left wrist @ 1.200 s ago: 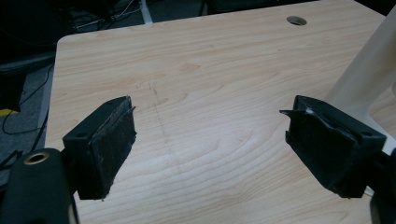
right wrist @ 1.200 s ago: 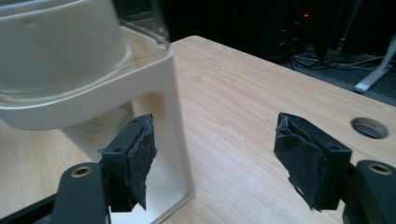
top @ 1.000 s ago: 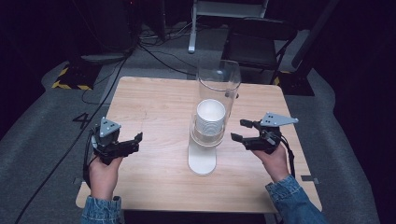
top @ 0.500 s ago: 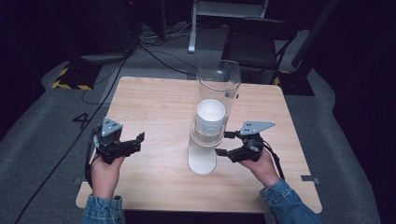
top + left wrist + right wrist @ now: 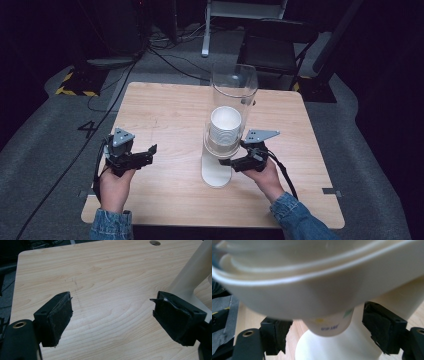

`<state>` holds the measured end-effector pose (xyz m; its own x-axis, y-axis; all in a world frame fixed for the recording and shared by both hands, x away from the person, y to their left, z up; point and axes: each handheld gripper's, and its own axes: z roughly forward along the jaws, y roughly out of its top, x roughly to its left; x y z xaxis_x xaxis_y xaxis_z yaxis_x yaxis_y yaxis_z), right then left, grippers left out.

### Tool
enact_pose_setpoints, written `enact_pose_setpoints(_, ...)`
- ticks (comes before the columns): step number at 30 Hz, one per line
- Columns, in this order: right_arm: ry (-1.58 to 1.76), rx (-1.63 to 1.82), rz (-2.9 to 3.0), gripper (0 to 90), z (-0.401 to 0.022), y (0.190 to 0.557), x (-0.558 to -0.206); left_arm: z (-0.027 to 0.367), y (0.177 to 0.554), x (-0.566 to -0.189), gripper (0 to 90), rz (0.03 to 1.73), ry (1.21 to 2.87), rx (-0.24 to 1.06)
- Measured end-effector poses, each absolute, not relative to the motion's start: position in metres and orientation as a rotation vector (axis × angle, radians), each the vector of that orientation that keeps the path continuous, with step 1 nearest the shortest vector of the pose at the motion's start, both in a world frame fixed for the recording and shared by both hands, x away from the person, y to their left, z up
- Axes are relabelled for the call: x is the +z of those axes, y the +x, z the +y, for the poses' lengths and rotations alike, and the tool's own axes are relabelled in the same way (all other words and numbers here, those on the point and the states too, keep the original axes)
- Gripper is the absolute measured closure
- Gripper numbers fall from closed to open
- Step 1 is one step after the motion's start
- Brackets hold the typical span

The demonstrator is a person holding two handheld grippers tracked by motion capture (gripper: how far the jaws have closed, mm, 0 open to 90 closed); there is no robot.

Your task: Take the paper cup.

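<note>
- The cup dispenser (image 5: 220, 150) stands upright at the centre of the high view on the wooden table (image 5: 165, 115): a white round base low down, a clear tube (image 5: 234, 87) rising toward the upper middle, and a stack of white paper cups (image 5: 225, 130) inside it.
- The right gripper (image 5: 225, 161) sits right of centre in the high view, held by the person's right hand (image 5: 265, 175), its tips at the foot of the dispenser just under the cup stack.
- In the right gripper view the bottom cup (image 5: 329, 326) hangs down at lower centre between the 2 black pads (image 5: 382, 330); a gap shows on each side, so the jaws are partly open and grip nothing. They have just been opening.
- The white base (image 5: 337, 350) lies below the cup at the bottom of that view.
- The left gripper (image 5: 147, 152) is at lower left of the high view, held by the left hand (image 5: 114, 185), well apart from the dispenser.
- In the left gripper view its jaws stand wide apart over bare wood, holding nothing; the dispenser's column (image 5: 192, 275) shows at the right edge.
</note>
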<state>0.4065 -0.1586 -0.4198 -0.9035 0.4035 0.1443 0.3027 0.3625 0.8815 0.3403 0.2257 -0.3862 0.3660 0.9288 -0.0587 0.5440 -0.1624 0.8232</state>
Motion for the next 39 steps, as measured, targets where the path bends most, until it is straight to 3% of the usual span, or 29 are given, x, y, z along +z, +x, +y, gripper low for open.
enact_pose_setpoints(7, 0.625, 1.618, 2.471, 22.2, -0.149, 0.404, -0.421, 0.227, 0.339, -0.386, 15.7, 1.290, 1.817, 0.616)
enact_pose_setpoints(16, 0.617, 1.585, 2.481, 32.1, -0.148, 0.404, -0.424, 0.227, 0.338, -0.387, 15.7, 1.290, 1.818, 0.624)
enact_pose_setpoints(39, 0.621, 1.619, 2.485, 33.9, -0.151, 0.398, -0.430, 0.227, 0.337, -0.389, 15.8, 1.288, 1.828, 0.605)
